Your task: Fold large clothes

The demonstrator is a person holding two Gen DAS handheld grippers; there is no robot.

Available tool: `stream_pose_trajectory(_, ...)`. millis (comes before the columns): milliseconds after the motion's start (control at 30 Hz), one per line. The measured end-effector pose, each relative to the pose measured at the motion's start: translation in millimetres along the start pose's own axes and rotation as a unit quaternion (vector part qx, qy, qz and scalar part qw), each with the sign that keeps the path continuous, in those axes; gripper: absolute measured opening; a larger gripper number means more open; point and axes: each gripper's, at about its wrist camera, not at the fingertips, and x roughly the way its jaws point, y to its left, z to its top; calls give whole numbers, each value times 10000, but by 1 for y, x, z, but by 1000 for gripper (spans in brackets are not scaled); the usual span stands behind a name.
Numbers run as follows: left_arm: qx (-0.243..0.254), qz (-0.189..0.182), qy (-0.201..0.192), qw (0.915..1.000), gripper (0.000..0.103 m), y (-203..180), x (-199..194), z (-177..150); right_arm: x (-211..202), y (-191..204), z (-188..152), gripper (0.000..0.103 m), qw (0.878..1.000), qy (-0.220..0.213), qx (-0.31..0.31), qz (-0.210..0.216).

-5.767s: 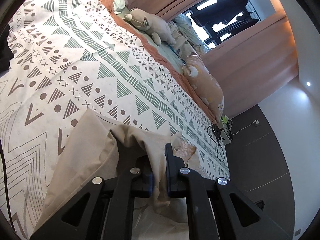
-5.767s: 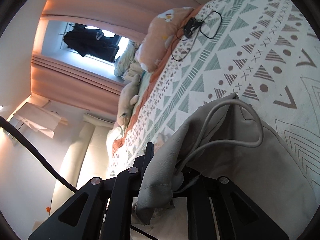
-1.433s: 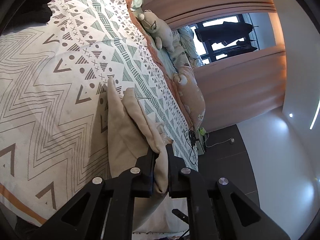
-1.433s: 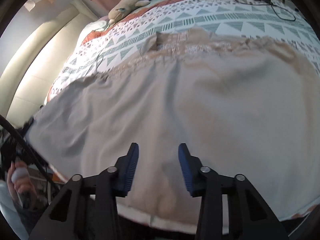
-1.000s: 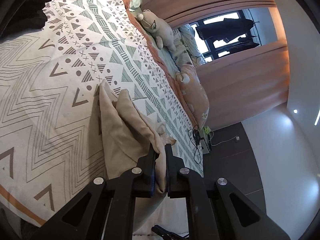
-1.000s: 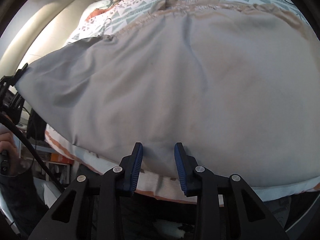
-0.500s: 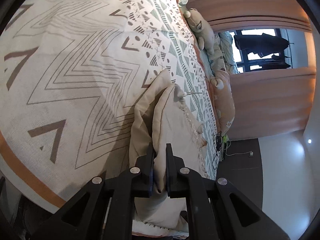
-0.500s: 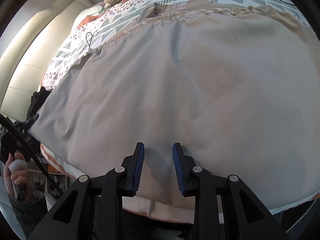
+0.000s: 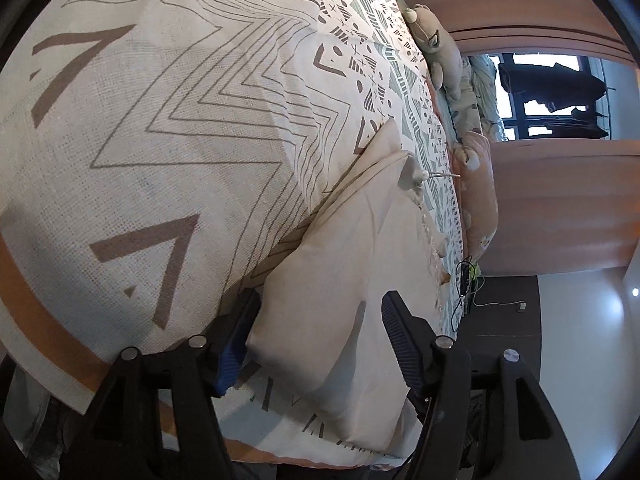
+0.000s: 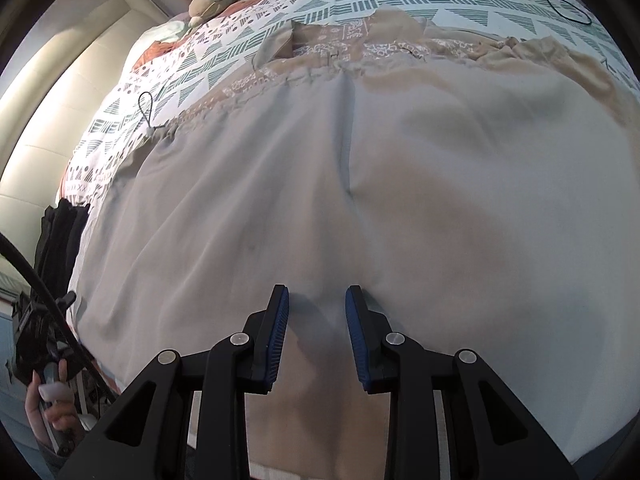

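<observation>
A: Where's the garment?

B: The beige garment [image 10: 400,200] lies spread flat over the patterned bedspread [image 9: 180,140], filling most of the right wrist view; its lace-trimmed band [image 10: 320,56] runs across the top of that frame. In the left wrist view its edge sits lower centre.

A: And the claws?

B: The left gripper [image 9: 316,328] is spread wide, one finger on each side of the garment's corner, not pinching it. The right gripper [image 10: 316,320] has its jaws apart too, tips at the cloth near the bottom hem, with fabric between them unclamped.

A: Anything else?

B: A plush toy [image 9: 434,44] by the pink curtain [image 9: 560,200], upper right.
</observation>
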Motion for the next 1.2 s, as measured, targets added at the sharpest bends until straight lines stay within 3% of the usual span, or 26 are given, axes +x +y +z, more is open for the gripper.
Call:
stream_pose_trajectory(367, -116, -170, -197, 9996, 63, -5, 11, 5, 19, -8, 42, 23, 9995, -100, 303, -15)
stream_pose_trajectory(467, -173, -120, -215, 9995, 44, -4, 15, 8, 24, -13, 49, 19, 9992, -118, 367, -37)
stream_pose_trajectory(533, -206, -150, -200, 9995, 24, -4, 16, 8, 25, -13, 52, 19, 9993, -95, 363, -45)
stream_pose_trajectory(633, -103, -419, -290, 9986, 19, -14, 8, 6, 23, -7, 49, 19, 9998, -15, 210, -65)
stream_pose_trajectory(733, -9, -963, -256, 9950, 17, -35, 0, 7, 20, -7, 41, 19, 9999, 82, 103, 29)
stream_pose_trajectory(1033, 777, -1539, -93, 9850, 15, -135, -9, -1, -3, -15, -2, 19, 9992, 219, -173, 295)
stream_pose_trajectory(1200, 1253, -1875, 140, 9741, 14, -196, -6, -16, -11, -25, -24, 19, 9982, 247, -78, 535)
